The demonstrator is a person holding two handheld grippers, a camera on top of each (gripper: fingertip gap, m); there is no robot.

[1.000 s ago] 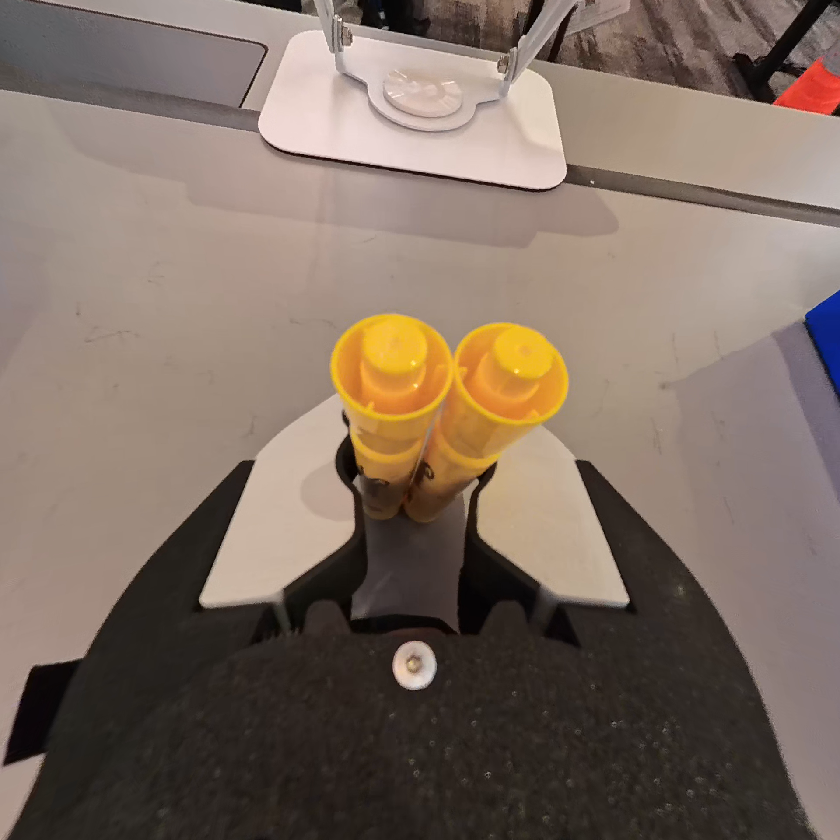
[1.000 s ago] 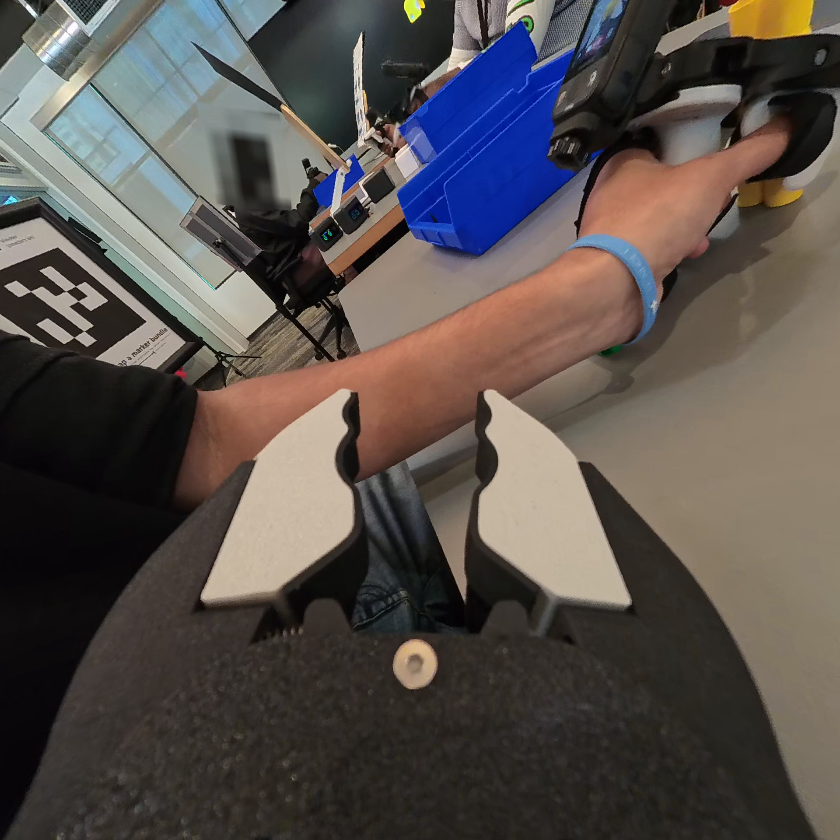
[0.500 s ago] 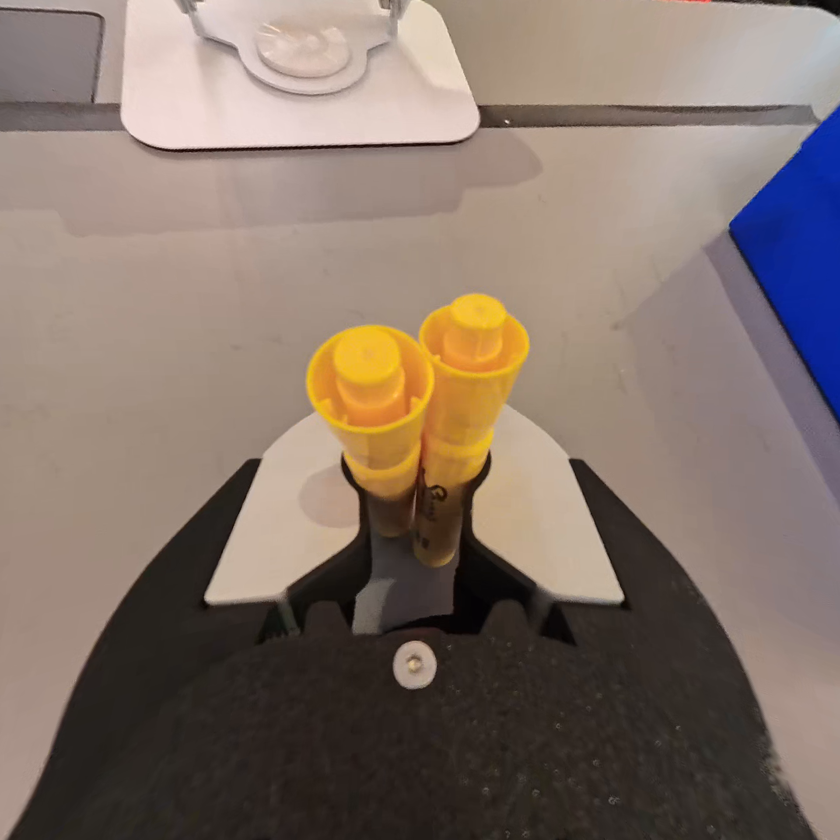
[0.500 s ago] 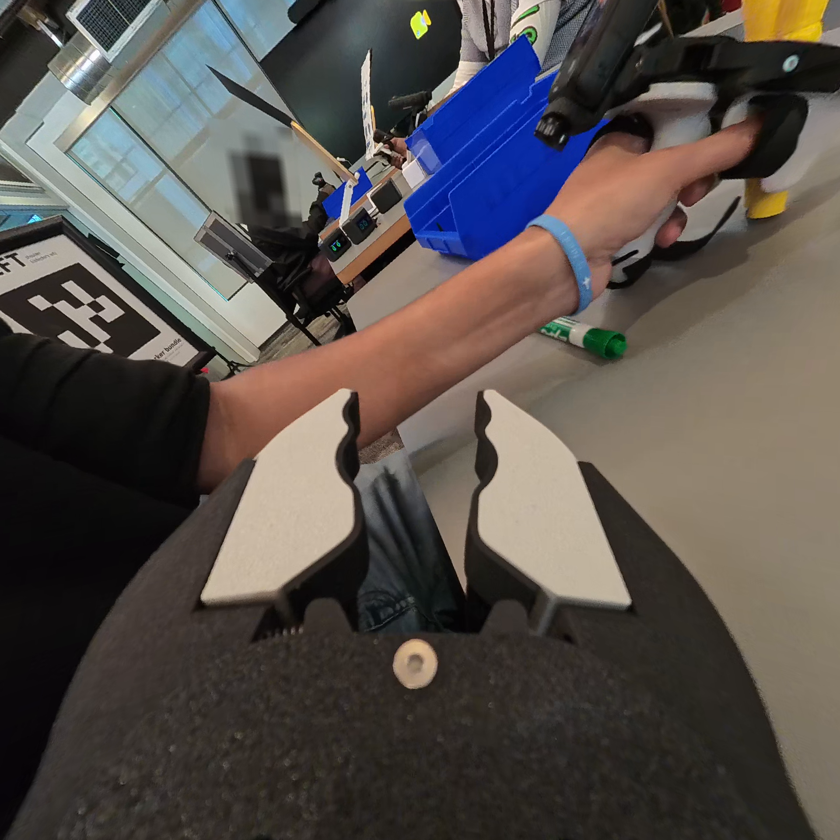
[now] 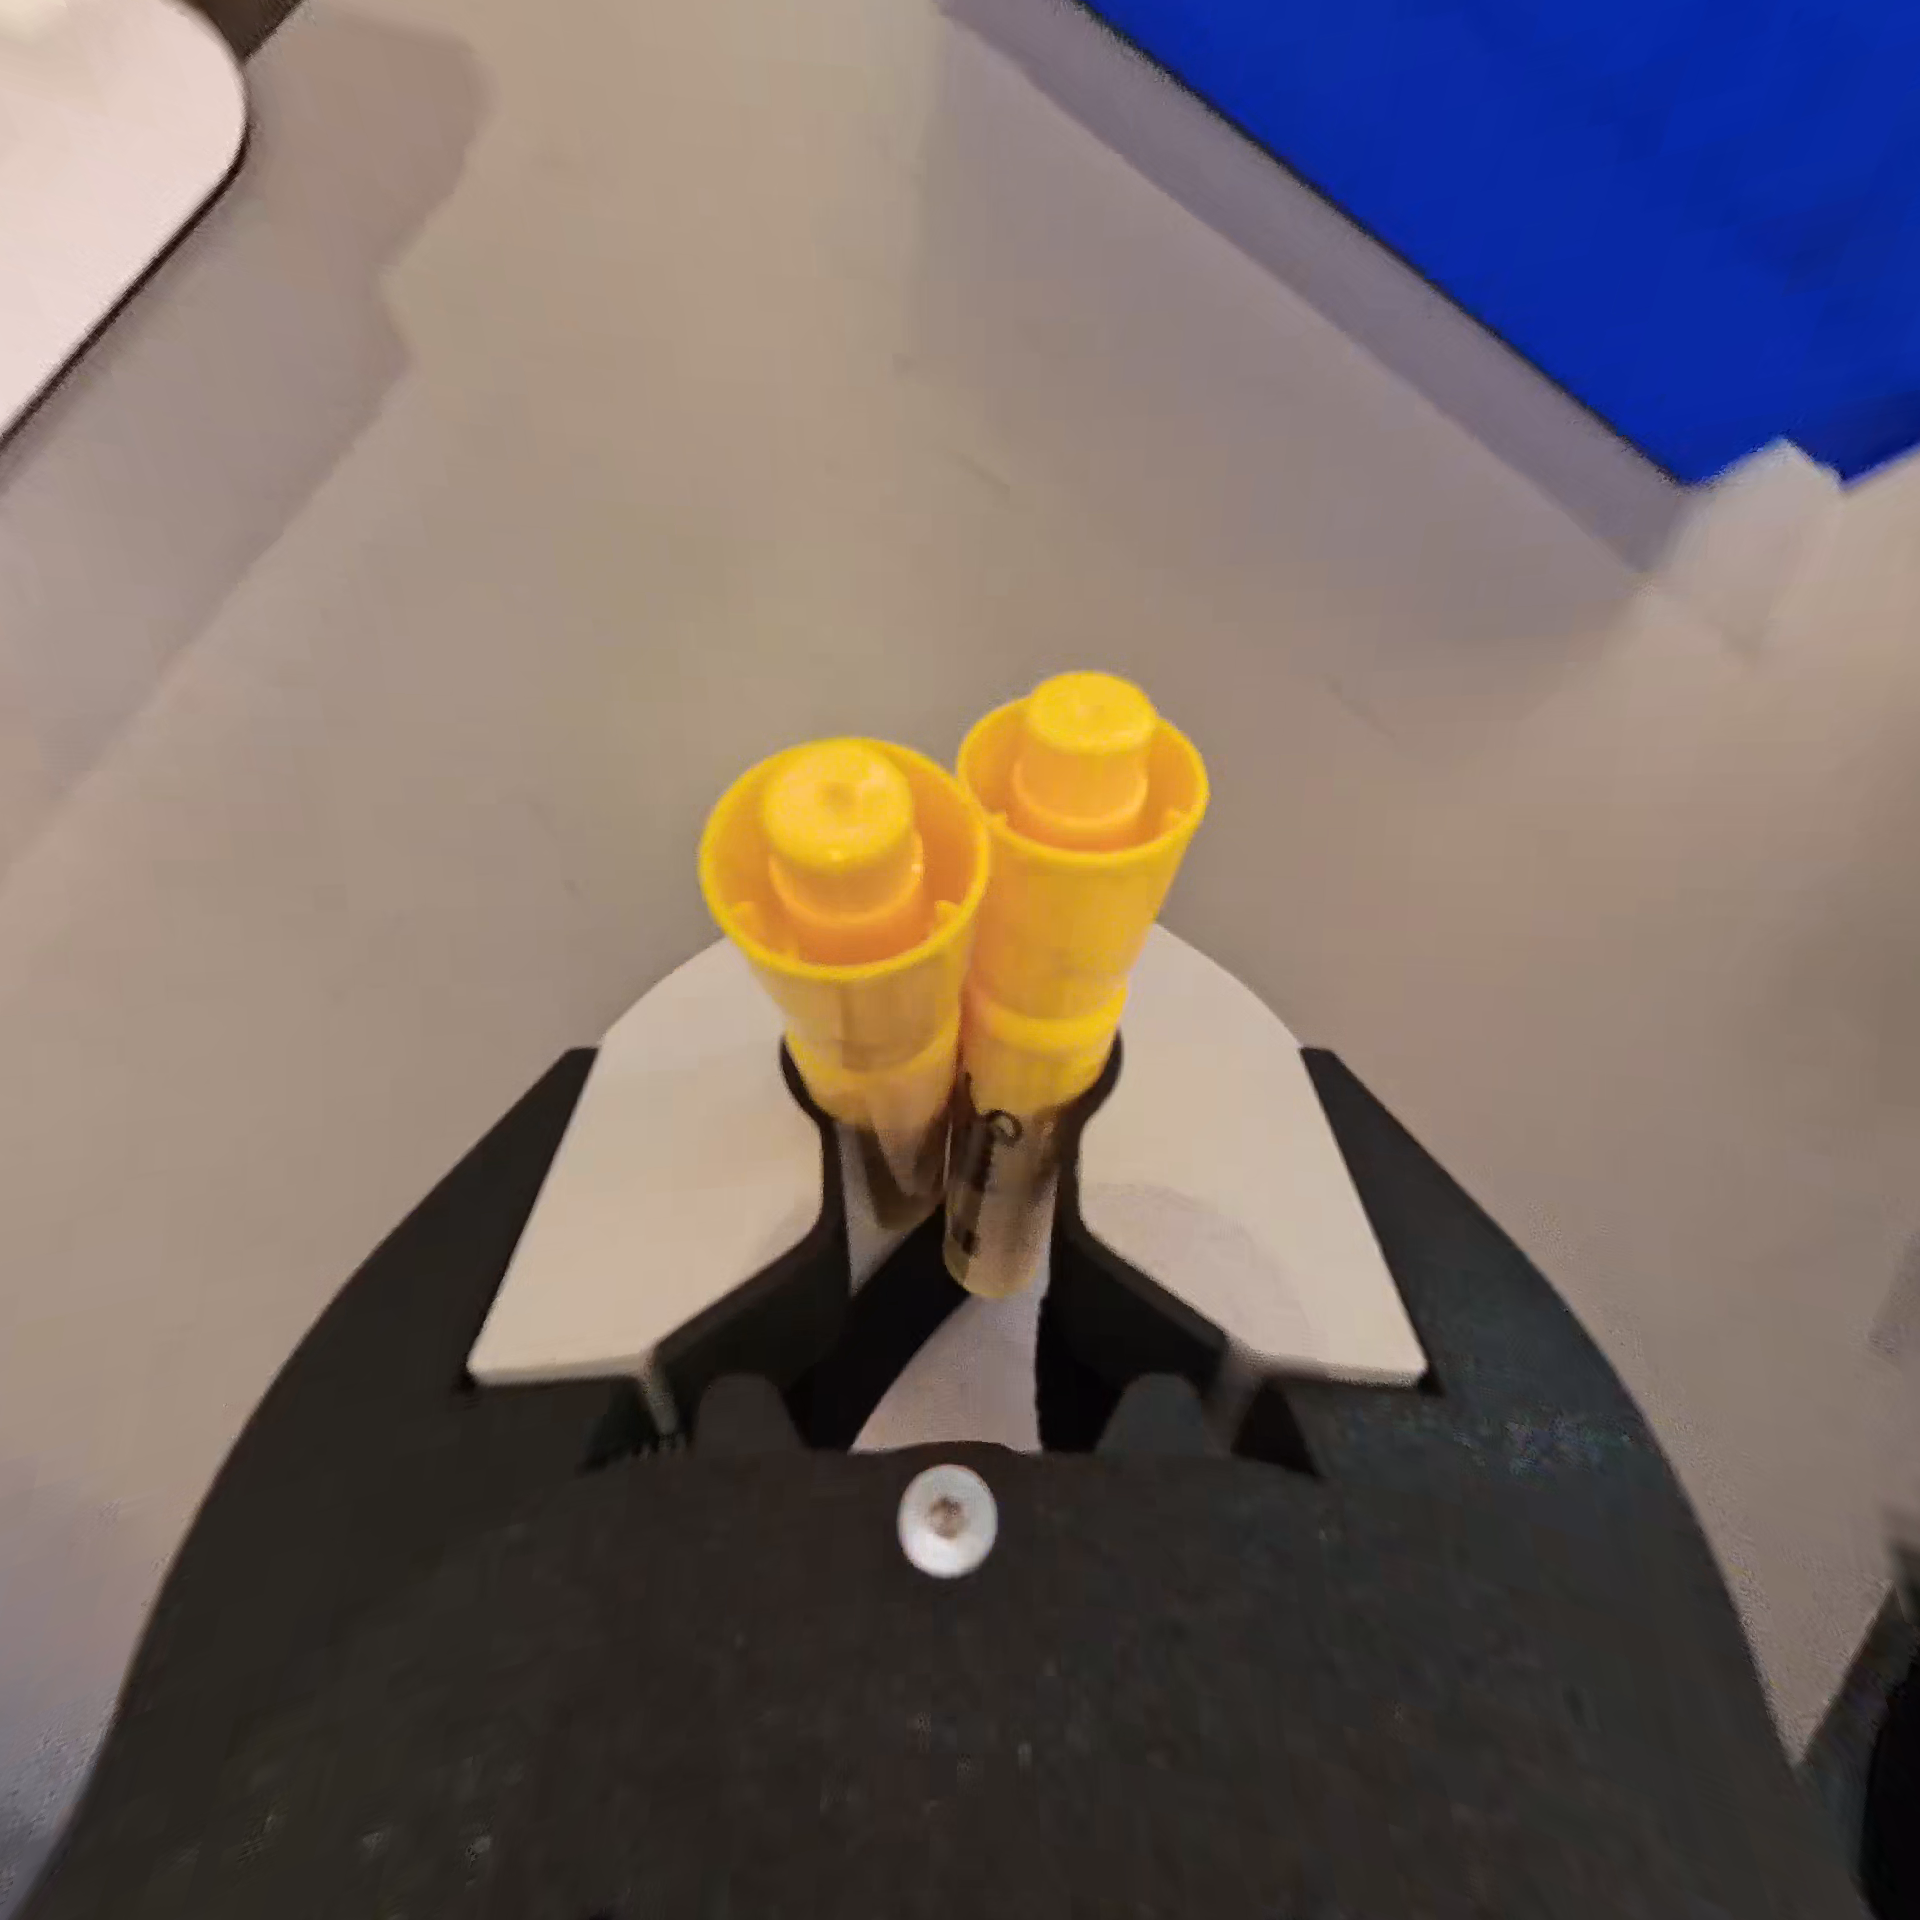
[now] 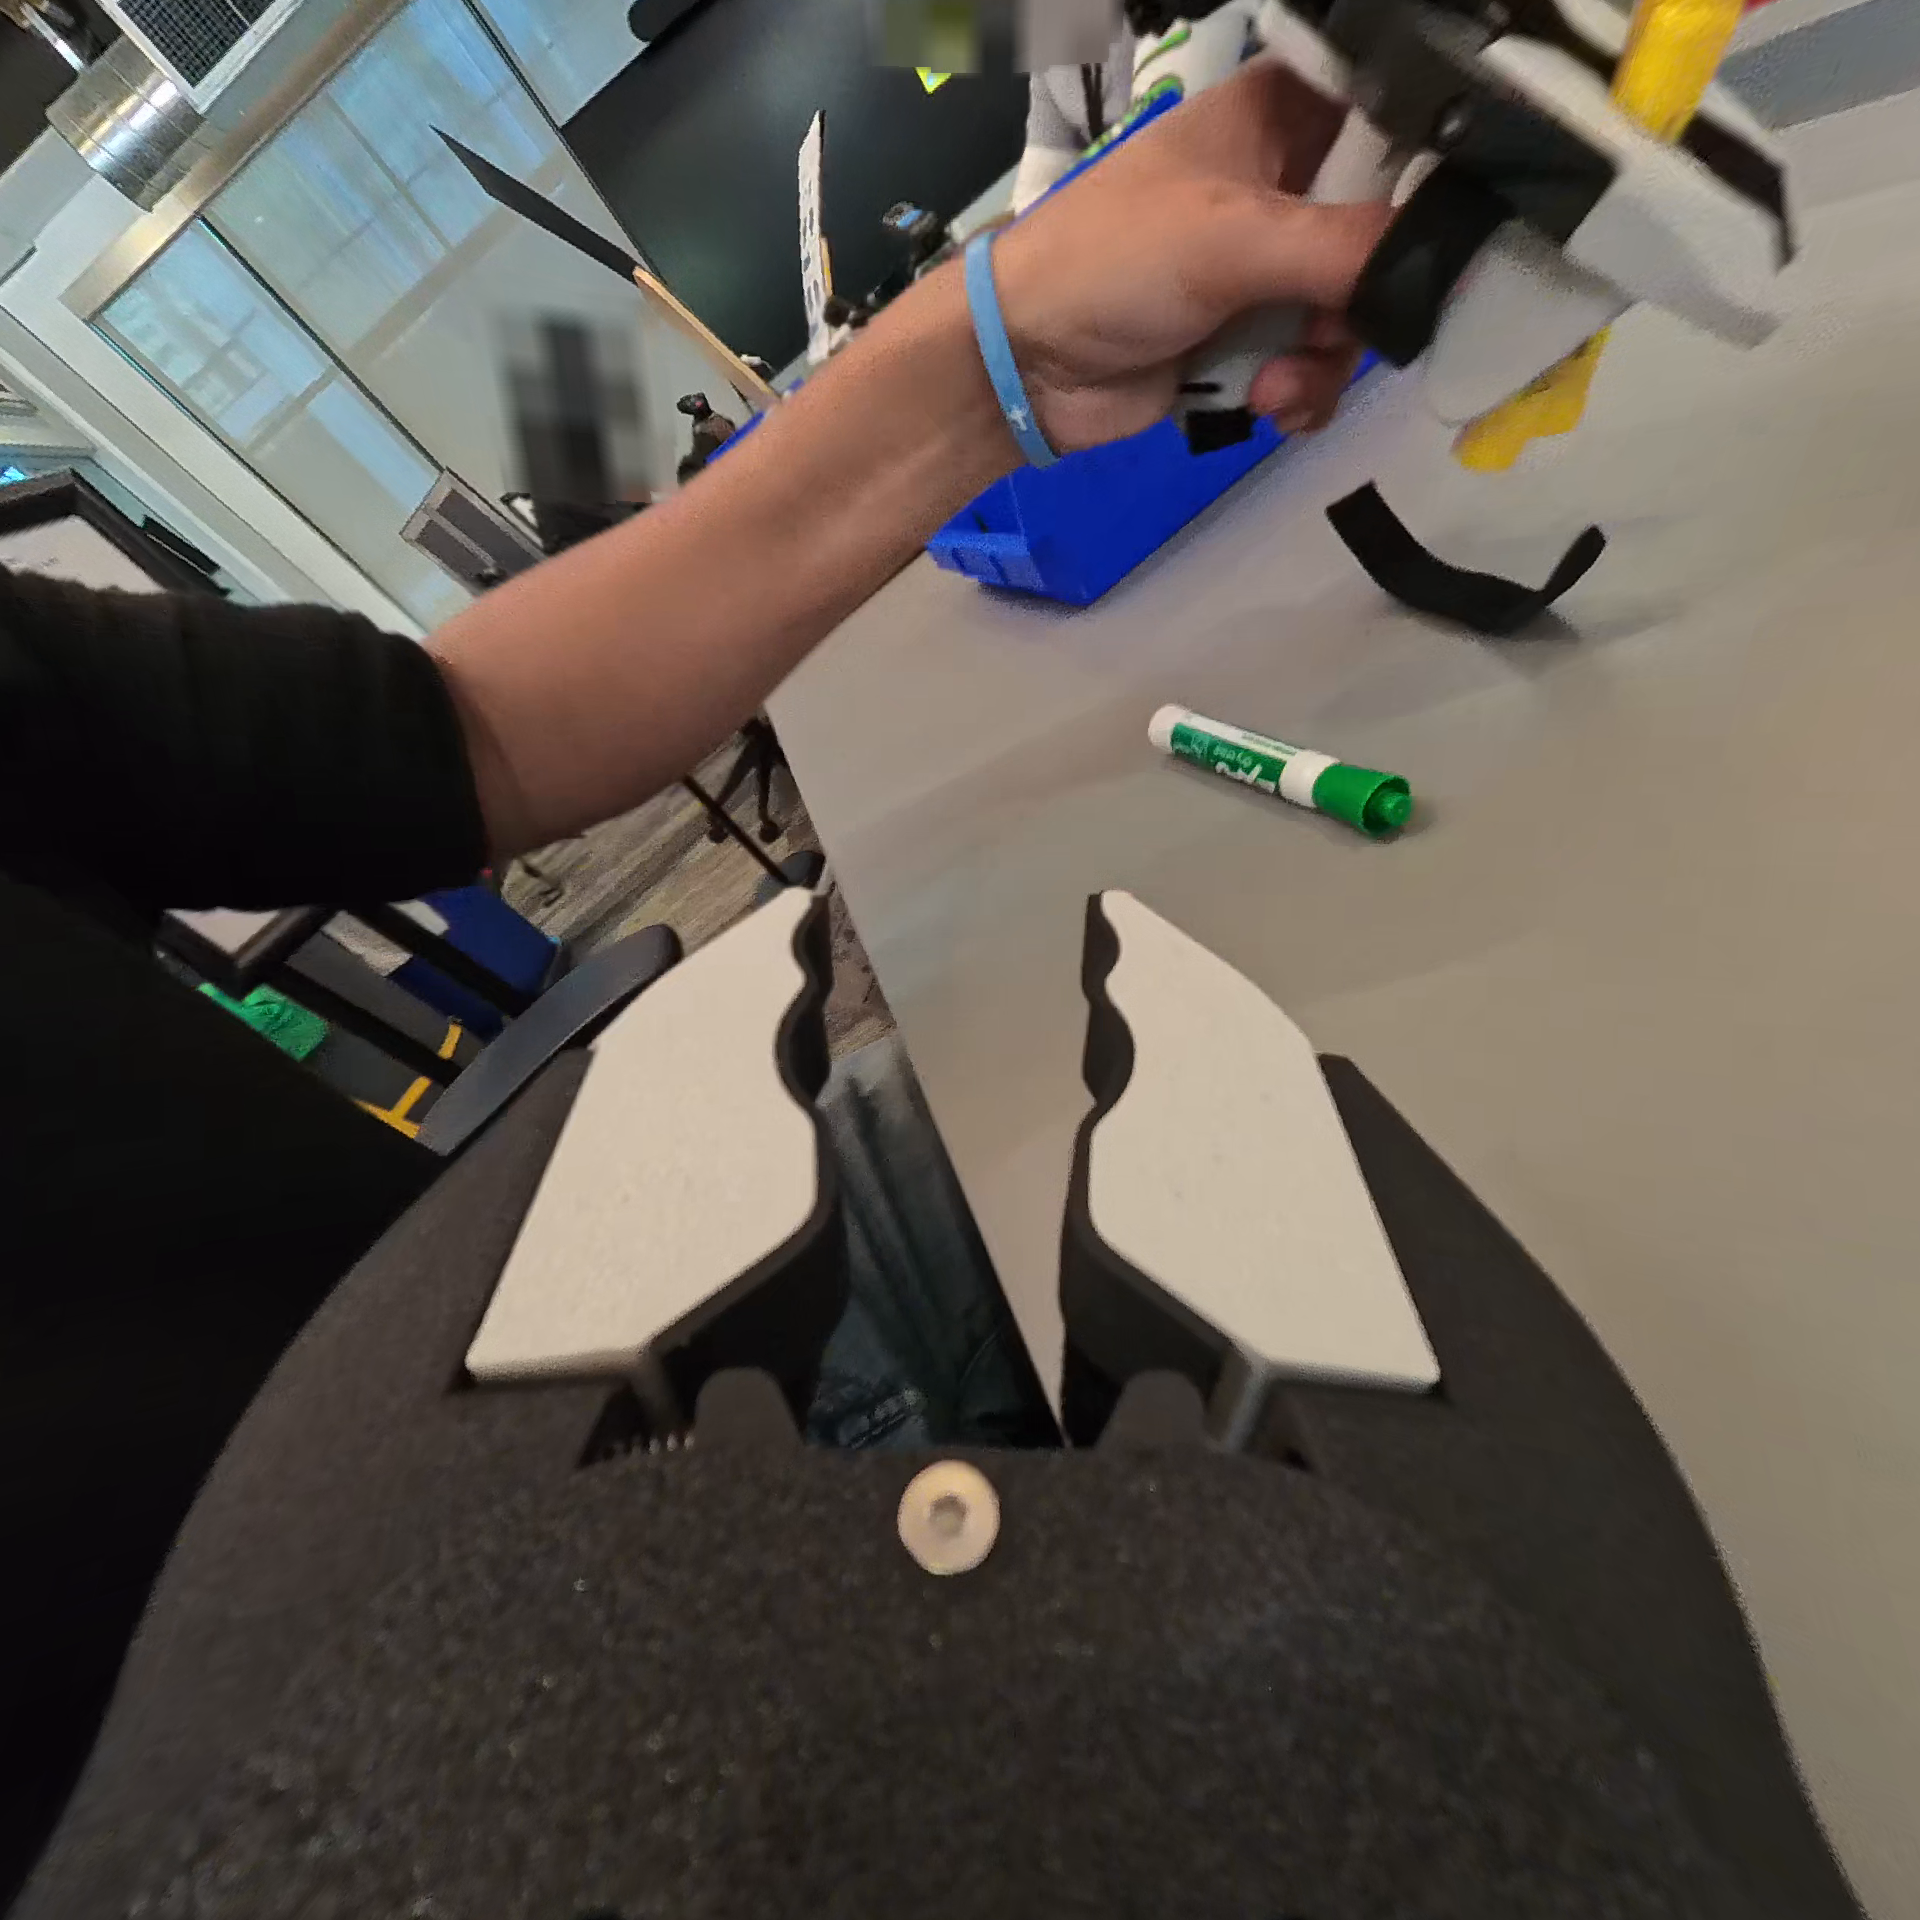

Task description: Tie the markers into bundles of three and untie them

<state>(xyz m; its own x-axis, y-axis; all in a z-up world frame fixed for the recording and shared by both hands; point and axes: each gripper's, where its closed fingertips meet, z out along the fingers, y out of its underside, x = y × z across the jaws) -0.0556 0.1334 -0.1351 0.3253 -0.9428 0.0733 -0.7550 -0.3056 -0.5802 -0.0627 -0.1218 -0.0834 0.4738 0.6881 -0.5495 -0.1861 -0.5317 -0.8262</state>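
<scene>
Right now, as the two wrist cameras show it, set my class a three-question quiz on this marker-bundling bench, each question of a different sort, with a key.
1. True or false: the left tool grips two yellow markers.
2. Multiple choice: the green marker is A) in the right tool, B) lying on the grey table, C) in the blue bin.
3. Fill in: the black strap lies on the table, ____ the lifted yellow markers.

Key
1. True: both sit side by side between its fingers.
2. B: it lies alone on its side, and the right tool is open and empty.
3. Below: the strap lies loose on the table, apart from them.
</scene>
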